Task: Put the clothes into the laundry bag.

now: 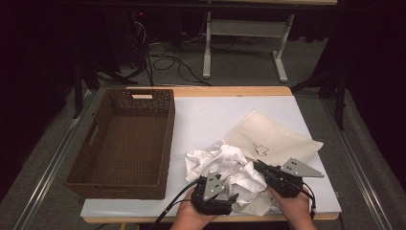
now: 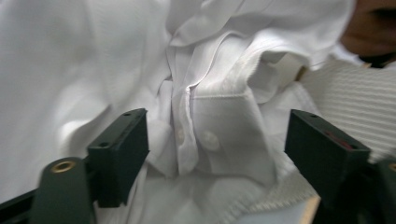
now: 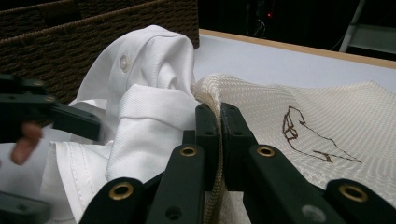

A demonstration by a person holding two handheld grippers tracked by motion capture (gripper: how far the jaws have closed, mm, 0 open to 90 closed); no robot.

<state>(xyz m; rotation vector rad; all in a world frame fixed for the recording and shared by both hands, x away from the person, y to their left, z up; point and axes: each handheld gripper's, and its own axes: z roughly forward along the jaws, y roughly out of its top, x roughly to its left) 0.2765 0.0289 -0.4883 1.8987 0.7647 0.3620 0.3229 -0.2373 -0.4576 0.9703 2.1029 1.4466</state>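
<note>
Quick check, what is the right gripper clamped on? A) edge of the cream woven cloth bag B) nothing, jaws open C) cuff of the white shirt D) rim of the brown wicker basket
A: in the right gripper view the right gripper has its jaws shut on the edge of the cream woven cloth bag, beside the crumpled white shirt.

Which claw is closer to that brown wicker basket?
The left claw. It sits open over the white shirt, a short way right of the brown wicker basket. The right claw, shut on the cream bag edge, lies farther right.
</note>
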